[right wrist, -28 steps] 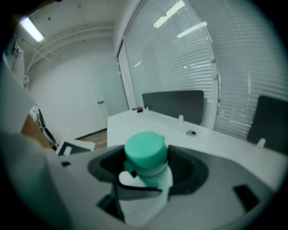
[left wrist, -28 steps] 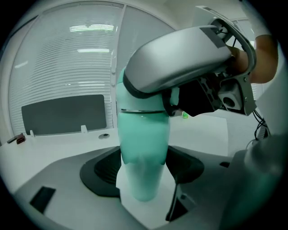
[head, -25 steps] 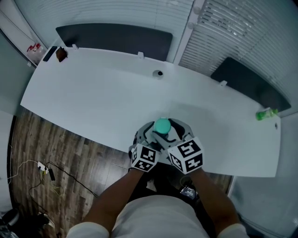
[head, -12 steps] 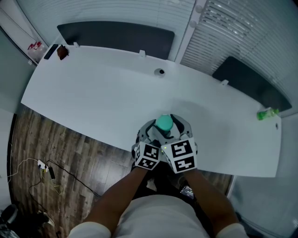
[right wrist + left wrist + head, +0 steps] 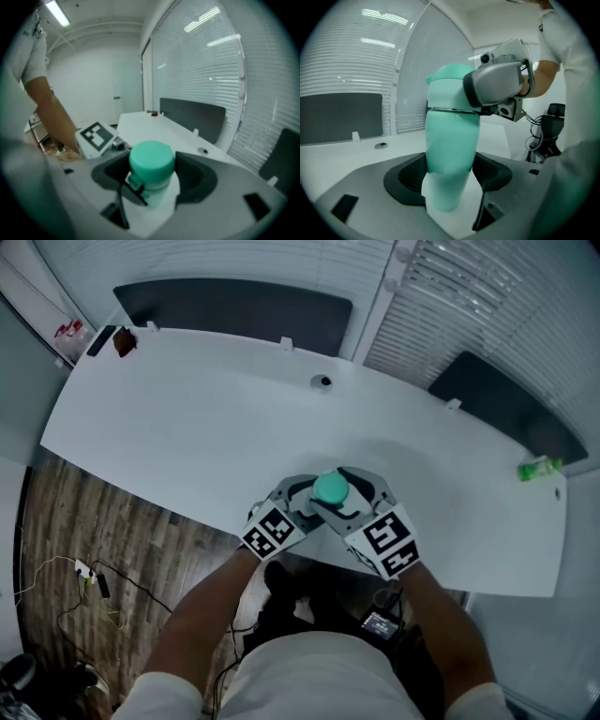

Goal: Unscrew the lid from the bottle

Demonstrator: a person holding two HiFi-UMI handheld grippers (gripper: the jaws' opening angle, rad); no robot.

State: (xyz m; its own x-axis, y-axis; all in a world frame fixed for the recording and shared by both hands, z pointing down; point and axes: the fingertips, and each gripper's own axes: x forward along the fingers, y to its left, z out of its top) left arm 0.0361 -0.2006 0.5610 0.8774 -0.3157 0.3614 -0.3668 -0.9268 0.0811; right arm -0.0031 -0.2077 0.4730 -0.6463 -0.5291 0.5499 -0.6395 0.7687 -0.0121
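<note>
Teal bottle [image 5: 451, 154] upright between the left gripper [image 5: 450, 176] fingers [image 5: 405, 183], which are clamped on its lower body, one dark pad on each side. Bottle body goes paler toward the bottom, down where the pads meet it. Teal lid [image 5: 151, 160] sits on top of the bottle, and the right gripper [image 5: 152, 176] fingers [image 5: 199, 180] are closed around it from both sides. A pale neck shows just below the lid, at pad level. In the left gripper view the right gripper's grey finger [image 5: 497, 84] presses against the lid's side, above the left fingers.

From the head view both grippers meet at the bottle: left gripper [image 5: 305, 495] comes in from the left, right gripper [image 5: 349, 491] from the right, and the lid [image 5: 330, 487] shows as a teal disc between the two sets of fingers. Marker cubes sit just behind, close to the person's body. Bottle is over the near edge of the white counter [image 5: 187, 427]; cannot tell if its base touches the counter.

Well beyond the fingers: small round fitting [image 5: 321, 382] near the counter's far edge, green object [image 5: 536, 468] at the far right end, small dark item [image 5: 122, 345] at the far left corner. Wood floor [image 5: 103, 549] with cables lies to the left of the person.
</note>
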